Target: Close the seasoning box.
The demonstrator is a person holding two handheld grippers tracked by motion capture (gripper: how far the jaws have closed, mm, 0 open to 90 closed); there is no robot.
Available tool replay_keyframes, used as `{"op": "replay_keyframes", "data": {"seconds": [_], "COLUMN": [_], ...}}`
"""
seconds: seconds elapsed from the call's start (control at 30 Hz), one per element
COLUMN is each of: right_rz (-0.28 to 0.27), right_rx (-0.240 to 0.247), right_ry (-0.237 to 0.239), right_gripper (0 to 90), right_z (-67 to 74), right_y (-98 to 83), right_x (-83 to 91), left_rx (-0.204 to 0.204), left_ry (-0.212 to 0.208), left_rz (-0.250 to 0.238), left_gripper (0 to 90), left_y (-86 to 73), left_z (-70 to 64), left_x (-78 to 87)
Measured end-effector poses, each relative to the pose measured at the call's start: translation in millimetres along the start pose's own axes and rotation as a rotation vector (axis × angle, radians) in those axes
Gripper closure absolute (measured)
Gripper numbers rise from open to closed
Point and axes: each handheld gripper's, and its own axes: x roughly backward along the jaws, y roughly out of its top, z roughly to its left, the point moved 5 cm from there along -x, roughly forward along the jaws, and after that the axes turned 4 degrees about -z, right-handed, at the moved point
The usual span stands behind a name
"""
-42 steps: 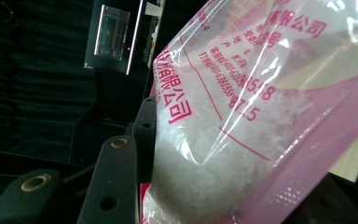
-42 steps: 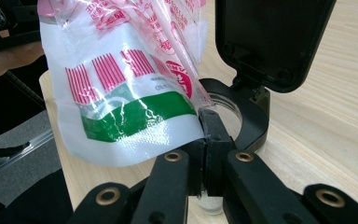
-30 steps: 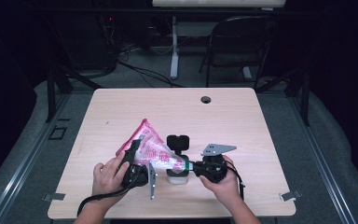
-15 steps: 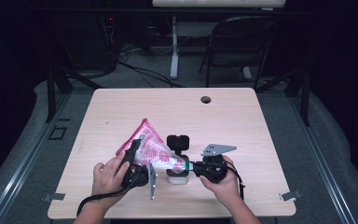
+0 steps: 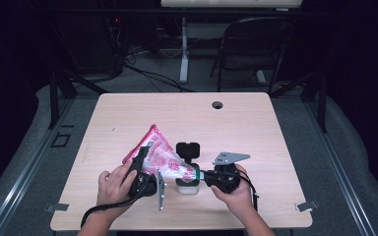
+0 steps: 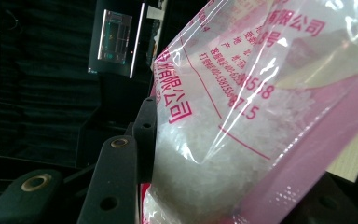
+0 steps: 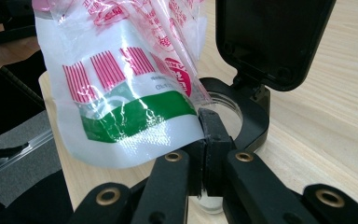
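Observation:
A pink and white plastic bag [image 5: 161, 158] of white granules hangs tilted above the table, held at both ends. My left gripper [image 5: 144, 151] is shut on its raised back part; one black finger [image 6: 144, 135] presses into the bag [image 6: 261, 116]. My right gripper [image 7: 206, 127] is shut on the lower corner of the bag [image 7: 130, 88], by its green band. That corner sits right over a small clear jar [image 5: 187, 185] with a black collar [image 7: 256, 126]. The jar's black flip lid [image 7: 270, 37] stands open. White granules lie in the jar. My right gripper [image 5: 203, 175] lies just right of the jar.
The wooden table [image 5: 256, 132] has a round cable hole [image 5: 217, 104] near its far edge. A folding chair [image 5: 256, 44] and desk legs stand on the floor beyond it. Both hands rest near the front edge.

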Motion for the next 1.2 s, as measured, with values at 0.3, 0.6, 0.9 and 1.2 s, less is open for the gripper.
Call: {"op": "replay_keyframes", "data": {"seconds": [0.3, 0.6, 0.9, 1.2], "right_rz": [-0.002, -0.001, -0.002, 0.004], "right_rx": [-0.002, -0.002, -0.004, -0.007], "right_ry": [-0.003, -0.005, -0.005, -0.004], "right_gripper": [89.3, 89.4, 89.4, 89.4], "right_z": [-0.6, -1.3, -1.2, -1.9], "right_y": [-0.9, -1.7, -2.1, -3.1], "right_x": [1.5, 2.2, 0.6, -0.2], "left_rx": [-0.005, -0.008, -0.011, -0.024], "left_ry": [0.003, 0.009, 0.011, 0.019], "left_rz": [-0.01, -0.012, -0.011, -0.015], "left_gripper": [61.3, 61.4, 61.3, 61.3], "left_y": [2.1, 3.5, 3.3, 4.4], "left_z": [0.1, 0.3, 0.7, 0.7], "left_x": [-0.5, -0.2, 0.6, 0.7]}}
